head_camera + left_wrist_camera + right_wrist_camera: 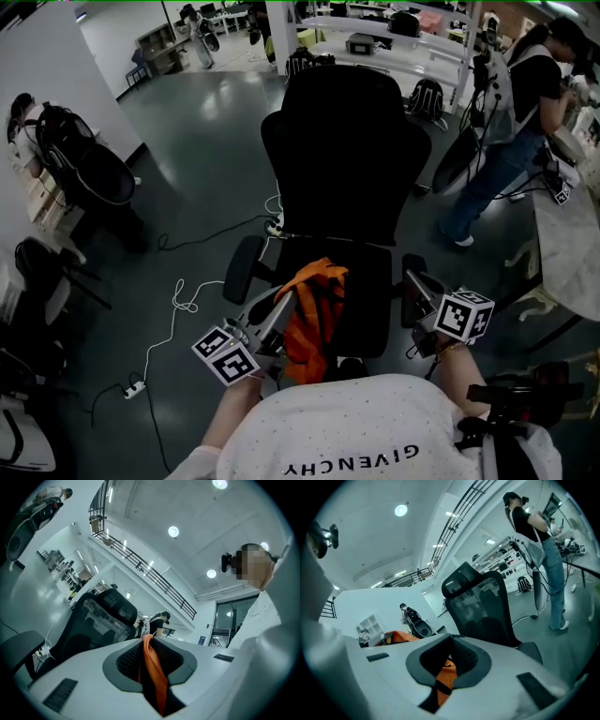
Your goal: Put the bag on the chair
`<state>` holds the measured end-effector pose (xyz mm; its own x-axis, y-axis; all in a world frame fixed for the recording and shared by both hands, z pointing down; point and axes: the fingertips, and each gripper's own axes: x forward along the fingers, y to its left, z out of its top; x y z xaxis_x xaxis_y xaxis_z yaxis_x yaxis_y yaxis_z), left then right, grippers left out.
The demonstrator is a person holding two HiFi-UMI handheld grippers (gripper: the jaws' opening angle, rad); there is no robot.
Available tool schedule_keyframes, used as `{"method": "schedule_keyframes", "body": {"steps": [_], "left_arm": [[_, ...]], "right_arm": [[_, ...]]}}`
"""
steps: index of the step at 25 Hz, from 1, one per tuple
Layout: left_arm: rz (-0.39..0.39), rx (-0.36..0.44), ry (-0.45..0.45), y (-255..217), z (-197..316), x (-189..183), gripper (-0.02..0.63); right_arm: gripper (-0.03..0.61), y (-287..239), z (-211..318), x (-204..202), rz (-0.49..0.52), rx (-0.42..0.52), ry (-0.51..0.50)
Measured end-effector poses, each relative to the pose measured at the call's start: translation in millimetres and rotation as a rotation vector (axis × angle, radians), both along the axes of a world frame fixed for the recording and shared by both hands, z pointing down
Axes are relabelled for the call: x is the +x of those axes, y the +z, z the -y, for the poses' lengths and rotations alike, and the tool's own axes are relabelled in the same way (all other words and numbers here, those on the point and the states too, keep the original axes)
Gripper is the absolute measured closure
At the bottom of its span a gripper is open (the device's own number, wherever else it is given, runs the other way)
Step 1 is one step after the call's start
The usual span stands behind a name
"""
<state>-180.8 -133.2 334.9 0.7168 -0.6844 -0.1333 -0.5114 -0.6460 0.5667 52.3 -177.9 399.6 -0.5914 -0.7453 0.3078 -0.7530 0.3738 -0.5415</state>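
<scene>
The person wears a white, finely dotted T-shirt (pixel 375 427) with black lettering (pixel 349 461), while the left gripper (pixel 286 298) and the right gripper (pixel 413 277) each have a smooth white shell (pixel 70 667), dark grey ribbed pads (pixel 126 661) at the tip and a black-and-white marker cube (pixel 225 354) behind.

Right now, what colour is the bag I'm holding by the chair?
Orange; the bag shows best in the head view.

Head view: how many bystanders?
3: right bystander by the table, left bystander at the wall, far bystander top left. More may be hidden.
</scene>
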Motion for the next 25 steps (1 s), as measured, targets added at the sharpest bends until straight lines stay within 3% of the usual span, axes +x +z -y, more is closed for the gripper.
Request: {"method": "schedule_keyframes", "body": {"steps": [5, 10, 14, 25], "left_arm": [[-0.011, -0.042, 0.001, 18.6, 37.4, 11.2, 0.546], [-0.028, -0.105, -0.036, 37.2, 78.0, 16.9, 0.545], [-0.026, -0.145, -0.056, 51.2, 107.3, 23.4, 0.546], [0.146, -0.23, -0.125, 100.7, 178.8, 39.8, 0.549]], "right_arm": [[0.575, 21.1, 36.8, 3.1, 0.012, -0.051, -0.019], [0.575, 38.8, 76.8, 6.2, 0.1, -0.099, -0.019], [0.575, 58.8, 106.8, 5.5, 0.066, -0.116, -0.047], [0.574, 127.6, 160.8, -24.3, 0.128, -0.255, -0.114]]}}
